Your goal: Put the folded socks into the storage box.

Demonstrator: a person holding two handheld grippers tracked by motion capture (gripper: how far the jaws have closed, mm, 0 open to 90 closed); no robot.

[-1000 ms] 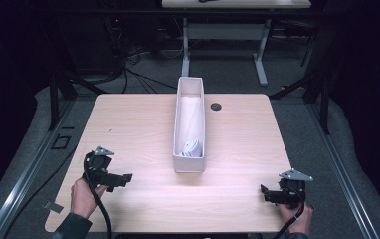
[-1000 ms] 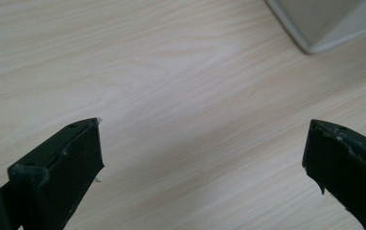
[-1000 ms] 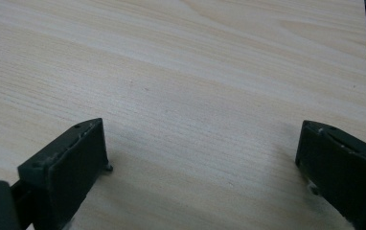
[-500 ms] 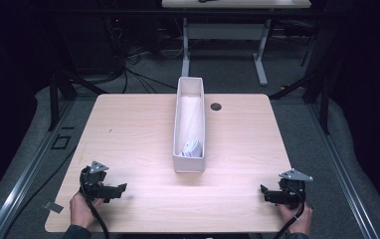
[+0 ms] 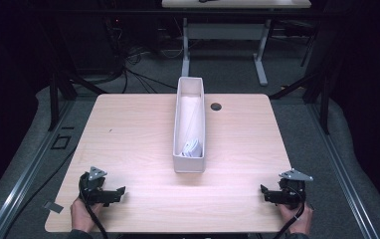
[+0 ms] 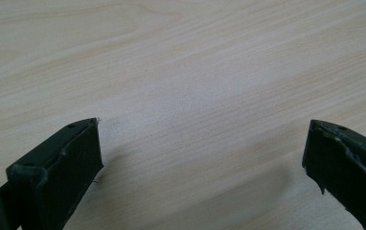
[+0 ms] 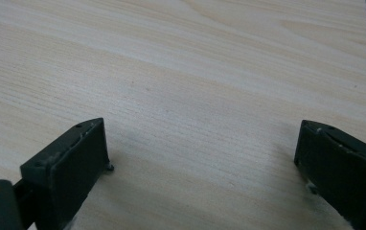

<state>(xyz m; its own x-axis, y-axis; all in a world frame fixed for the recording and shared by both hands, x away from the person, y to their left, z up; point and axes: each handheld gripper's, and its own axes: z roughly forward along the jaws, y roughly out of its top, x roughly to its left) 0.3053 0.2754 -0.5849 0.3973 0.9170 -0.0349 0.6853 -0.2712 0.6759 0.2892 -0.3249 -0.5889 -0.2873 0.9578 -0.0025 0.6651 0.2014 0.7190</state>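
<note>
The left claw [image 5: 121, 191] has drawn back to the near edge of the pale wooden bench [image 5: 128, 134], matching the right claw [image 5: 263, 191]; both gape empty, well apart from the long white plastic bin [image 5: 190, 164], suggesting work finished.

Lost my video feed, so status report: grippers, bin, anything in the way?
Left gripper open, empty, near table edge. Right gripper open, empty, opposite corner. White bin mid-table, small white item inside at its near end. Bare tabletop between grippers and bin.
</note>
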